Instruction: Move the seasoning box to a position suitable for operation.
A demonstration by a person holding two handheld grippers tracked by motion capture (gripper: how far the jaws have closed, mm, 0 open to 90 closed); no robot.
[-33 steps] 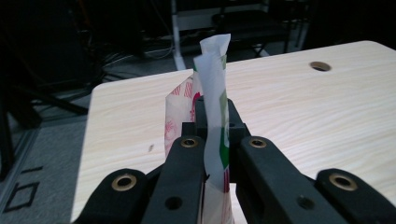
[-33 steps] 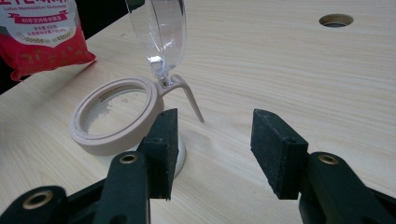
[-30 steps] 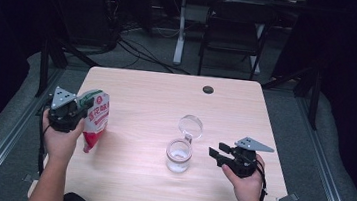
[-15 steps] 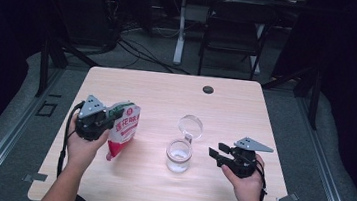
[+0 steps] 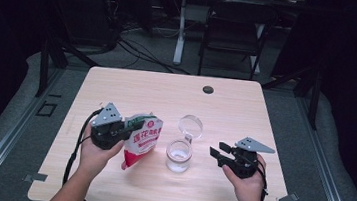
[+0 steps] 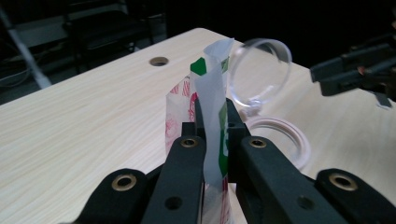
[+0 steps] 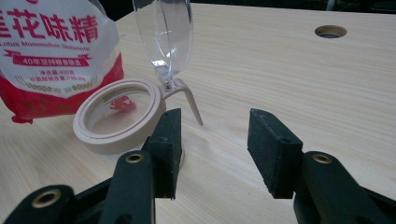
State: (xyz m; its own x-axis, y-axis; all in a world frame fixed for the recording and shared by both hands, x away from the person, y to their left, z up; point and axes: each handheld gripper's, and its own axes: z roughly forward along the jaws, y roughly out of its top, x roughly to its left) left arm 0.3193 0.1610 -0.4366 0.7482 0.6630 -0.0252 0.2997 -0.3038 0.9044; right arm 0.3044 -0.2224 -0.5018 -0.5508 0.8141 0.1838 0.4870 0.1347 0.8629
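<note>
Clamping the pouch (image 5: 141, 139) in my left fingers (image 6: 203, 126), I risked spilling beside the jar (image 5: 179, 156); my right fingers (image 7: 163, 144), narrowing, held nothing.

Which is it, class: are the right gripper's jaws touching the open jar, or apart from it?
Apart. The right gripper view shows the right gripper open, bare table between its jaws and the jar off to one side.
</note>
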